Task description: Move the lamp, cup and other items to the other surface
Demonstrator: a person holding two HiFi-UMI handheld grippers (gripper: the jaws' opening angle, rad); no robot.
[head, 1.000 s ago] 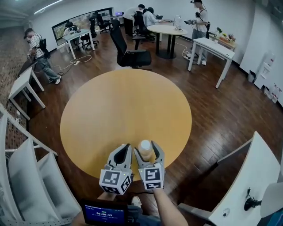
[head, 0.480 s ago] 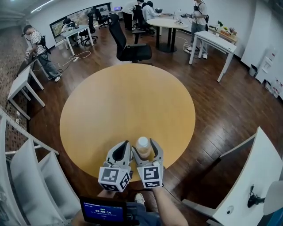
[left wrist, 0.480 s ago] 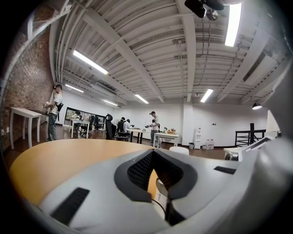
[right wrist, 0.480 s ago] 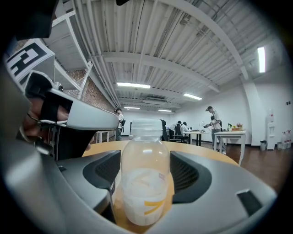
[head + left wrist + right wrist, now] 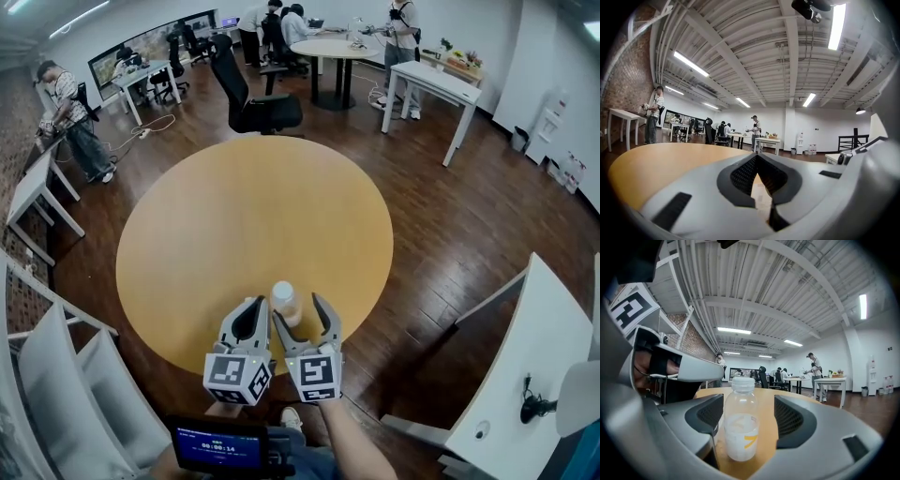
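A small clear bottle with a white cap and a little pale liquid stands upright on the round wooden table, near its front edge. My right gripper is open around it. In the right gripper view the bottle stands between the two pads, with a clear gap on the right and the left pad very close. My left gripper sits just left of it, low over the table edge, its jaws meeting at the tips with nothing in them. No lamp or cup shows.
A black office chair stands beyond the table's far edge. A white desk lies to the right and a white rack to the left. Several people work at tables in the back. A small screen hangs below my grippers.
The right gripper's jaws have spread and let go of the bottle, which now stands free on the table. Both grippers have drawn back slightly toward the table edge.
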